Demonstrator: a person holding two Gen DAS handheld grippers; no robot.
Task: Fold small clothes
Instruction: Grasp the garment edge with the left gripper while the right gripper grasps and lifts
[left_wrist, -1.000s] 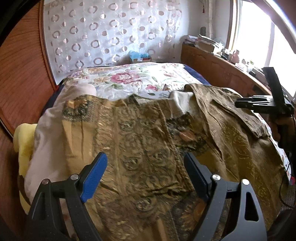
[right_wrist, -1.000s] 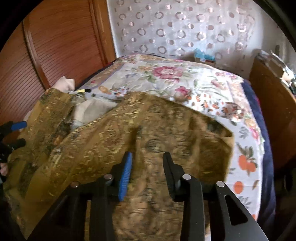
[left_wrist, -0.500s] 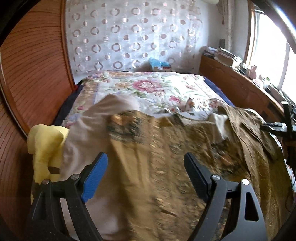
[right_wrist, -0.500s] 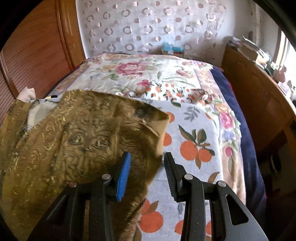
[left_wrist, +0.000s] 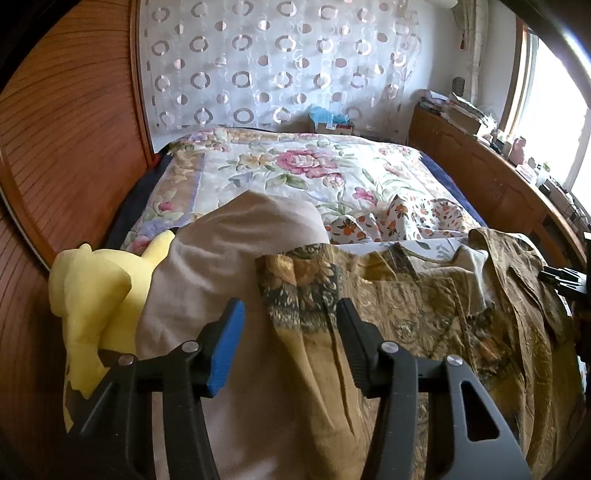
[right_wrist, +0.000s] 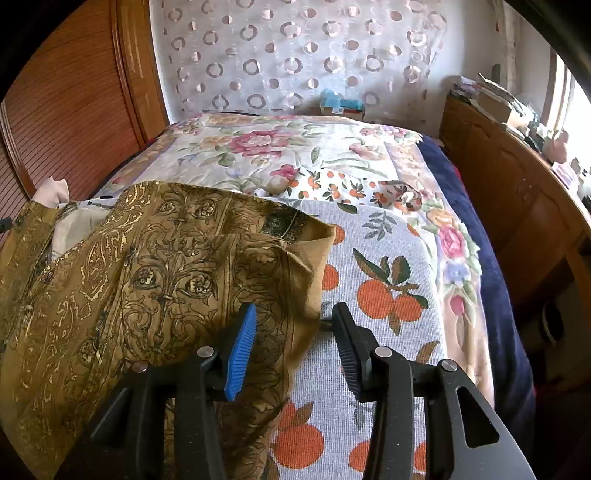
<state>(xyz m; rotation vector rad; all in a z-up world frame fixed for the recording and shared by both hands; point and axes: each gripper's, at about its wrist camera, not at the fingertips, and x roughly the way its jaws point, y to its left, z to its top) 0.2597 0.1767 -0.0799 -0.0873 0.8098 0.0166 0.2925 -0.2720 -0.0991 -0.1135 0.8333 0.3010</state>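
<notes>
Bed (right_wrist: 388, 229): covered by a flowered quilt and an orange-print sheet
Garment (left_wrist: 424, 314): gold patterned cloth, spread over the near part of the bed
Left gripper (left_wrist: 291, 325): jaws closing around the garment's left edge
Right gripper (right_wrist: 293, 325): jaws opening, garment's right edge between them

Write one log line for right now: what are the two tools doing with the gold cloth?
left tool: closing over gold cloth edge | right tool: opening at the cloth's right edge | bedspread: under cloth | fold: not done
</notes>
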